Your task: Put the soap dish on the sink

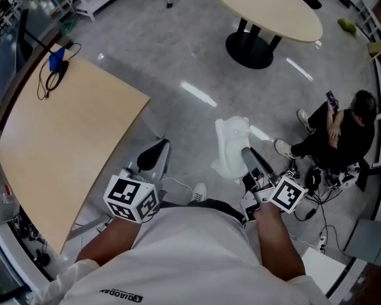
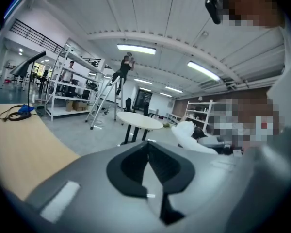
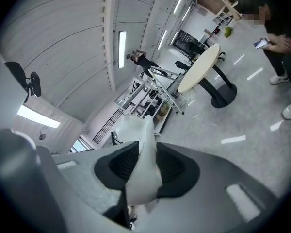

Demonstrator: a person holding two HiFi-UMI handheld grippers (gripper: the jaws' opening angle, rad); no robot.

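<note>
Looking down in the head view, you are holding the white soap dish (image 1: pixel 230 146) in your right gripper (image 1: pixel 247 161) out over the grey floor (image 1: pixel 178 56), with your left gripper (image 1: pixel 153 154) near the wooden table (image 1: pixel 63 138) and no sink showing. Turning to the left gripper view, its jaws are pressing together on nothing. In the right gripper view the jaws are clamping the dish's thin edge, so by my reading you are in the carrying step. The next move is calling for finding the sink and lowering the dish flat before letting go.
</note>
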